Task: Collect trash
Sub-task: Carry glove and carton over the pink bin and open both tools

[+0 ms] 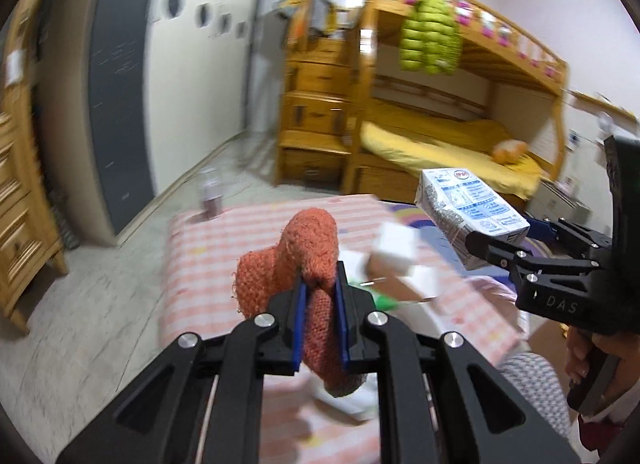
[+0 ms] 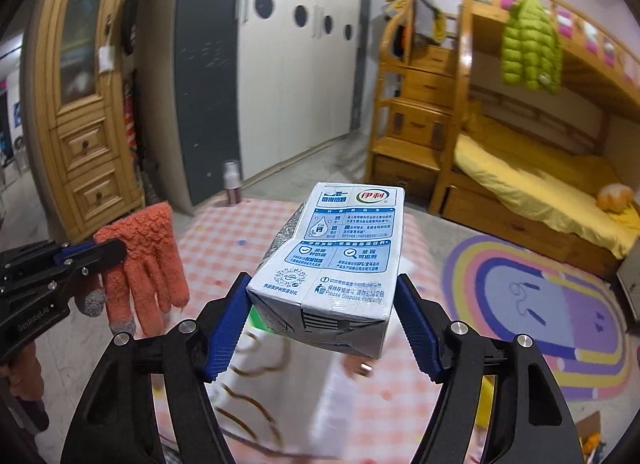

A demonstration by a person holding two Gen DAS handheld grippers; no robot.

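Right tongs pinch a milk carton, left tongs an orange glove; both lifted, needing a bin.

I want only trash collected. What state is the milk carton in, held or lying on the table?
Held. The milk carton sits between the right tool's blue pads, lifted clear above the checked tablecloth.

On the milk carton, "Please Dispose Properly" is printed in English along the lower edge of the facing panel, under rows of blue Chinese text. A red-and-green 伊利 logo is set at the carton's top right (the small print stays illegible). "DAS" is embossed on the right gripper body behind the carton.
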